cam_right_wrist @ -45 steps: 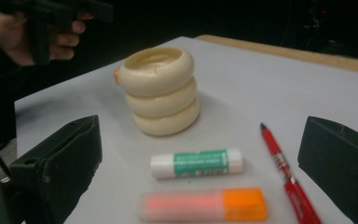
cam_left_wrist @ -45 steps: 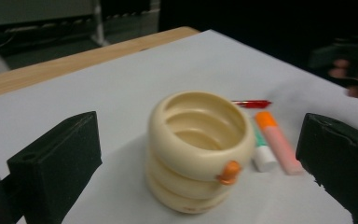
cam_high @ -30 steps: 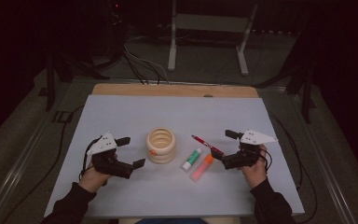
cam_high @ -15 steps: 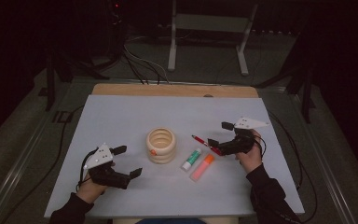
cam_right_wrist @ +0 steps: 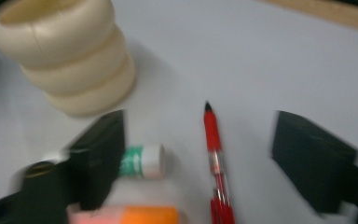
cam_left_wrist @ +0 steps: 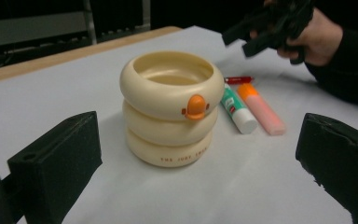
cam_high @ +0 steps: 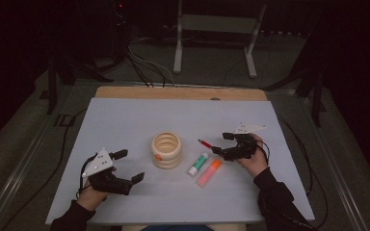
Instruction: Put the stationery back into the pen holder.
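Cream plastic makes up the one ringed cup (cam_high: 166, 150); beside it lie one glue stick (cam_high: 198, 164), one orange highlighter (cam_high: 208, 172) and one red pen (cam_right_wrist: 216, 163). The right gripper (cam_high: 223, 144) straddles the pen, its jaws just narrowing, untouched. The left gripper (cam_high: 128, 166) gapes empty. White table (cam_high: 125, 115), dark room.

Room dim, surroundings near black; pale grey sheet-covered table (cam_high: 125, 120) with bare wooden far edge (cam_high: 180, 93); grey floor (cam_high: 212, 62) beyond; light metal two-legged stand (cam_high: 215, 29); dark cables (cam_high: 142, 60) trailing on floor.
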`<state>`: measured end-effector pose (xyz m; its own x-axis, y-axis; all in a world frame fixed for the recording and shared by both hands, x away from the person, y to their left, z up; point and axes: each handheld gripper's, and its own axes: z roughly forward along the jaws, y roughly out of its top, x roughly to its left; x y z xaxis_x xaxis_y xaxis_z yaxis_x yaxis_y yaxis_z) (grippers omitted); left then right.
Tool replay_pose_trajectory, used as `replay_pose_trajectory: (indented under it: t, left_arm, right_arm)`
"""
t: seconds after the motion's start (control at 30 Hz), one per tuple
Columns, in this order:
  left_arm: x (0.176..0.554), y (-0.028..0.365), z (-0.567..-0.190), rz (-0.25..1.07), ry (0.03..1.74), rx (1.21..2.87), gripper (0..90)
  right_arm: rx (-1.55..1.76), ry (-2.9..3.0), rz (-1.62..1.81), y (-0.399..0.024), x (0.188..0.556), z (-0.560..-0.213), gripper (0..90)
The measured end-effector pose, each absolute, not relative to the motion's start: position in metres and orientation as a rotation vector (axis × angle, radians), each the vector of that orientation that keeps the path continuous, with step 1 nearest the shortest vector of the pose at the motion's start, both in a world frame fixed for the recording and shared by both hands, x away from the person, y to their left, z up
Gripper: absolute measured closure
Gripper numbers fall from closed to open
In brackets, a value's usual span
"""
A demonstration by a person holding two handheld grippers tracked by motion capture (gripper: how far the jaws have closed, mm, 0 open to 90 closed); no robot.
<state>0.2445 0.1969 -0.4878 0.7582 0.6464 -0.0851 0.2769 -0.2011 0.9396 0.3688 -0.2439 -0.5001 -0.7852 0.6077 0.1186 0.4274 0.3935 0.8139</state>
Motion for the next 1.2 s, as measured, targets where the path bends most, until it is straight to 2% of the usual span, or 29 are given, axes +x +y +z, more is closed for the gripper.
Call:
replay_pose_trajectory:
  t: [0.17,0.37,0.67,0.93,1.2]
  left_arm:
    - [0.245,0.199,-0.488,0.399,0.737,1.787,0.7]
    - [0.244,0.199,-0.489,0.394,0.74,1.791,0.7]
    - [0.245,0.199,-0.489,0.398,0.759,1.788,0.7]
    - [0.245,0.199,-0.489,0.398,0.748,1.792,0.7]
    - [0.245,0.198,-0.489,0.397,0.751,1.795,0.7]
  right_arm:
    - [0.943,2.505,1.221,-0.239,0.372,-0.508,41.5]
    - [0.931,2.546,1.115,-0.231,0.377,-0.516,54.0]
    - [0.925,2.573,0.959,-0.224,0.383,-0.526,64.7]
    - [0.912,2.599,0.885,-0.22,0.385,-0.528,77.8]
    - [0.939,2.592,0.874,-0.218,0.384,-0.528,79.9]
